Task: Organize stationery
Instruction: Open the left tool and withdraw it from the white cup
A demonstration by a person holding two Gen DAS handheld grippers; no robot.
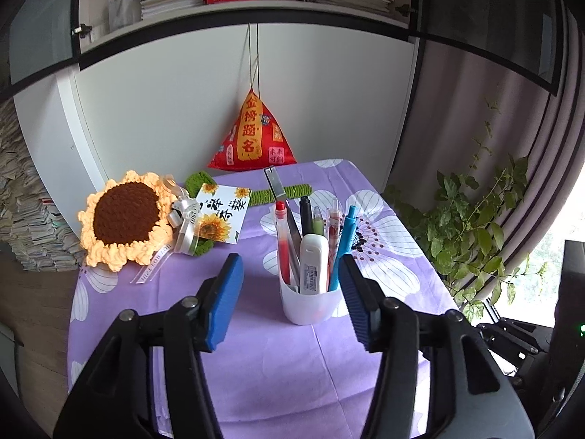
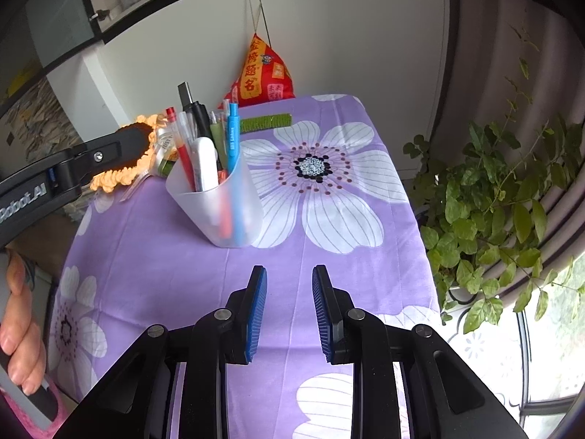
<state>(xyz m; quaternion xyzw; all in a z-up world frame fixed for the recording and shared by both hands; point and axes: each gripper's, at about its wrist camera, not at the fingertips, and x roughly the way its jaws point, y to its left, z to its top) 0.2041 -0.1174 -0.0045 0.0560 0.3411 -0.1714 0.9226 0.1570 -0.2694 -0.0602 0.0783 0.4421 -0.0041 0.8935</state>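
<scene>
Purple white-flowered tablecloth (image 1: 256,351), frosted white pen cup (image 1: 309,305), red pouch (image 1: 252,135)

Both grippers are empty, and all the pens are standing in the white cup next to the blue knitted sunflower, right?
Almost. The knitted sunflower is yellow with a brown centre, not blue; the left wrist view shows it clearly. The rest holds: the pens stand in the white cup, and the left gripper and right gripper are both empty.

Both wrist views angled down, near; shared pen cup (image 1: 309,303) (image 2: 219,212)
</scene>
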